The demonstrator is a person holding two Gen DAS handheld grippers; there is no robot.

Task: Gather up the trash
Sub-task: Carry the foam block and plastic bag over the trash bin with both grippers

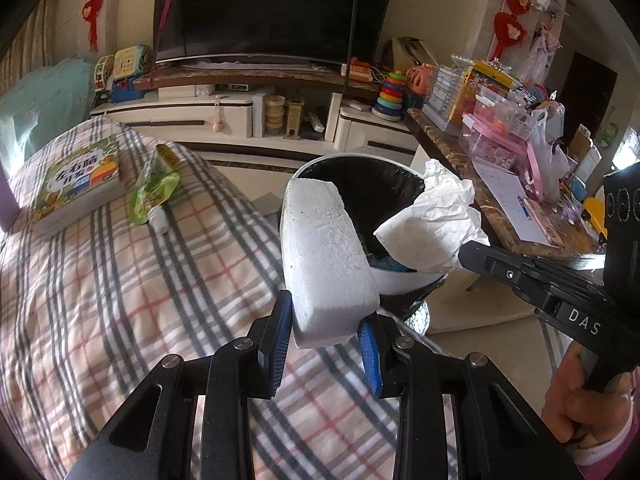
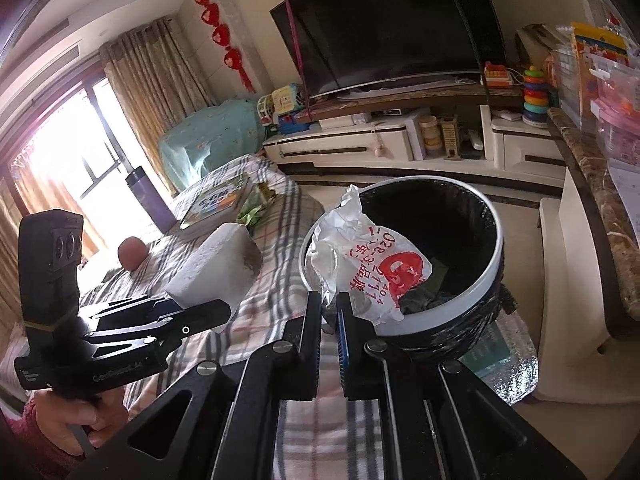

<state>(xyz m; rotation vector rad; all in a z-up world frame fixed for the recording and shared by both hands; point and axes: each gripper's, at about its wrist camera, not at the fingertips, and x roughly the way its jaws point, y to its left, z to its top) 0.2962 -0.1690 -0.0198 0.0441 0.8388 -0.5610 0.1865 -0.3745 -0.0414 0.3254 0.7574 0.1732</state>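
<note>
Two grippers, each carrying one piece of trash, both near the round bin with its white rim and black liner. Left gripper: blue pads clamped on the lower end of a white foam block; the block slants up toward 11 o'clock, its far end overlapping the bin's rim in the left wrist view. Right gripper: jaws pressed together on a crumpled white plastic bag with red print; the bag hangs over the bin's rim at about 9 o'clock of the opening in the right wrist view. Dark scraps lie at the bin's bottom. Plaid cloth covers the surface under both tools. On it, toward 10 o'clock in the left view: a children's book, and just beside it a green pouch with a white cap.
</note>
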